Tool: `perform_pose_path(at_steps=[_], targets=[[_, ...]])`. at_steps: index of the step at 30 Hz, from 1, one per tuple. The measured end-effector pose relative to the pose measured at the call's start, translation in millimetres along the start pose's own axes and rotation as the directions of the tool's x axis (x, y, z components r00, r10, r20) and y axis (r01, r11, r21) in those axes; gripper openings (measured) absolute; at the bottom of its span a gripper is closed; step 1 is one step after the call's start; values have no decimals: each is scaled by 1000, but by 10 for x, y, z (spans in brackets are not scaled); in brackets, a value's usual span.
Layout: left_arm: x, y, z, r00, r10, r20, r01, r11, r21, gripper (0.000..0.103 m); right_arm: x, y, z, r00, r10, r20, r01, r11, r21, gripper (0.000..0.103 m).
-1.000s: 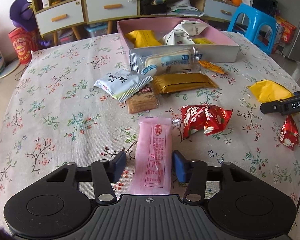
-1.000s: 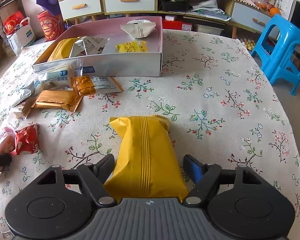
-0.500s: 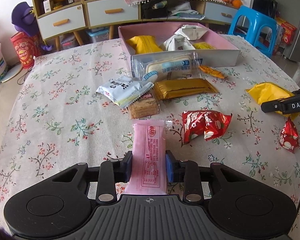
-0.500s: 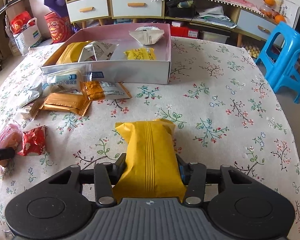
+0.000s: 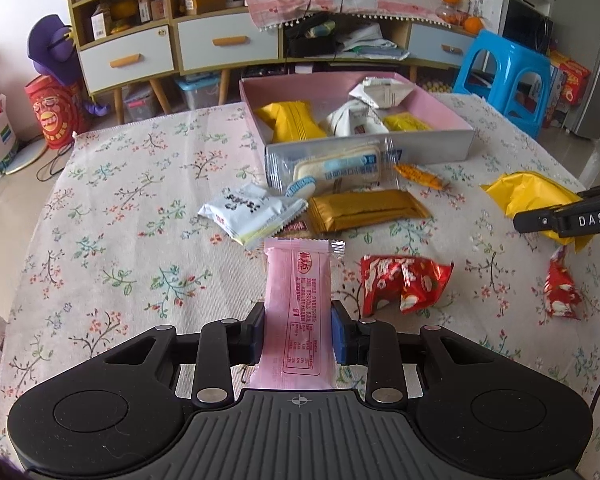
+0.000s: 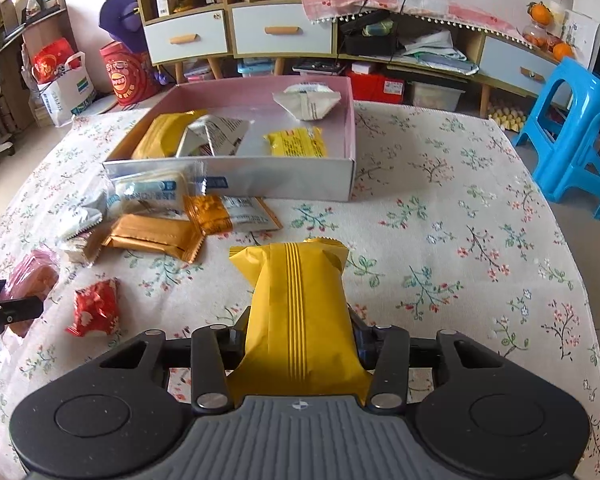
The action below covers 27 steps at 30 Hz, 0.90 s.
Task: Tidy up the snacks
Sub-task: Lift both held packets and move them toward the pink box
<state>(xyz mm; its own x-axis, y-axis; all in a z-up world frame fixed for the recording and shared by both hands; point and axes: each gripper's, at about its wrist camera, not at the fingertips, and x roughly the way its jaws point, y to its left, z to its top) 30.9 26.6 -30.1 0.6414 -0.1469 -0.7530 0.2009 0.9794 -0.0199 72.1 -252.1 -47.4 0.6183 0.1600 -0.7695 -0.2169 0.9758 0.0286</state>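
Observation:
My left gripper is shut on a pink snack packet, gripped at its near half, far end pointing at the box. The jaws of my right gripper are closing, and its pads press the sides of the puffy yellow packet between them. The pink box with a silver front wall stands at the table's far side and holds several packets. Loose on the cloth lie a red packet, a gold bar, a white packet and a clear cake packet.
A small red packet lies at the right, near the right gripper's finger. A blue stool stands beside the table's far right edge. Drawers and shelves line the wall behind. Bare floral cloth spreads right of the box.
Both pairs of jaws closed from wide open onto their packets, left on the pink one, right on the yellow one. Both views tipped up slightly toward the box.

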Motion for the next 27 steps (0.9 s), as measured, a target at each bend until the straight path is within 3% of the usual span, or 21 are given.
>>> perform_pose_path(at_steps=[16, 22, 27], targets=[[-45, 17, 309, 996, 6, 84, -2, 999, -41, 29, -129, 275, 331, 996, 54, 68, -54, 999, -2, 34], [21, 75, 551, 994, -39, 98, 51, 992, -117, 29, -83, 376, 591, 994, 82, 76, -82, 997, -3, 34], [164, 42, 815, 994, -48, 100, 60, 991, -122, 29, 2, 425, 819, 990, 114, 86, -114, 993, -1, 34]])
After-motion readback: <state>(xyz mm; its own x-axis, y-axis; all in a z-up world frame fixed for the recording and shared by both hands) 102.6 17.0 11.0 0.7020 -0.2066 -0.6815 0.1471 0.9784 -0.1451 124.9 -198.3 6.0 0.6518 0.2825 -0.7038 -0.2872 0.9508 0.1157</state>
